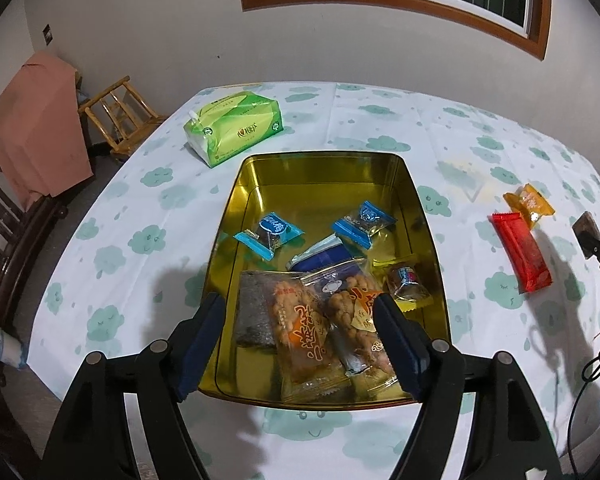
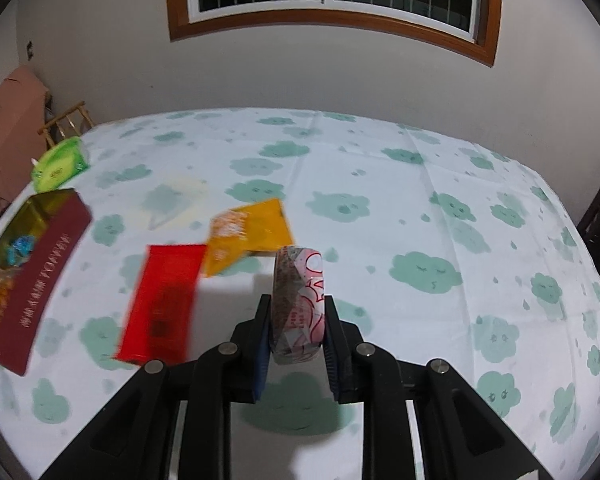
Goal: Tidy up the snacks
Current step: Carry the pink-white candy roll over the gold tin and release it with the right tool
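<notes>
Over the gold tin [image 1: 420, 200] the left gripper [image 1: 300, 340] hangs with its jaws spread wide and nothing between the pads; two bags of fried twists [image 1: 320, 328] lie flat in the tin just beneath it. Only this camera looks into the tin: two small blue-wrapped sweets [image 1: 270, 234] toward twelve o'clock, a dark blue packet [image 1: 320, 256] at the centre, and a small round sweet in clear wrap [image 1: 408, 284] at about three o'clock. The green tissue pack [image 1: 236, 128] sits on the cloud-print tablecloth [image 1: 140, 208] beyond the tin at eleven o'clock.

The right wrist camera shows what the other cannot: the right gripper [image 2: 298, 320] clamped tight on a pink-and-white wrapped snack [image 2: 298, 304], held upright off the cloth. Ahead of it at eleven o'clock lies an orange packet [image 2: 256, 232], with a red packet [image 2: 164, 300] just beside it at ten, both blurred. From here the tin's dark red outer wall [image 2: 40, 288] shows at the far left, at nine o'clock, well apart from the held snack.
</notes>
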Available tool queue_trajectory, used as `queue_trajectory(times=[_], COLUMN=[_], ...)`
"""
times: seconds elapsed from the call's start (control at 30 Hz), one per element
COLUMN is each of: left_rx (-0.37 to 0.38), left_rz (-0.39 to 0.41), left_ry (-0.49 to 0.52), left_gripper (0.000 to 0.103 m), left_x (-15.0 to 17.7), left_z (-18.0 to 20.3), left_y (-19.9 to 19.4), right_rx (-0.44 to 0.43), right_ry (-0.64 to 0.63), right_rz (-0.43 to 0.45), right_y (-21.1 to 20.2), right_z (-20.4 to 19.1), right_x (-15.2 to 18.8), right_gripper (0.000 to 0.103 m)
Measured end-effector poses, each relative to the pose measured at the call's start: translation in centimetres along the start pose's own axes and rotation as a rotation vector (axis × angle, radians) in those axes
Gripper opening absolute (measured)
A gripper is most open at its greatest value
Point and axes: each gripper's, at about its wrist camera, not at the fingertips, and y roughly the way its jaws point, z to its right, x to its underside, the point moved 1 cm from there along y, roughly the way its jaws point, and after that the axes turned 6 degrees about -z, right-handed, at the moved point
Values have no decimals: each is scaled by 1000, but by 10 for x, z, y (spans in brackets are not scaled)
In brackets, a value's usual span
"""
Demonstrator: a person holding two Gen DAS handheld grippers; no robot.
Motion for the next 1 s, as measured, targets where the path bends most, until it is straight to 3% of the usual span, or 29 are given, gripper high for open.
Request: queue_trajectory(times=[0.43, 0.57, 0.77, 1.0], left_rx=[19, -18, -51, -82], left_rz=[39, 37, 4, -40], left_ry=[-100, -130, -183, -198], left_gripper=[74, 79, 81, 82], left_x=[6, 10, 20, 33], left_z=[-42, -60, -86, -102], left_y=[-15, -16, -9, 3], right_rx=[-197, -265, -343, -368], right_ry=[-146, -207, -284, -344], right_rz=[34, 39, 18, -5], right_y=[-35, -40, -37, -28], right_z=[-111, -153, -208, -249], right_x=[-11, -14, -15, -12], right_gripper=[23, 23, 23, 23])
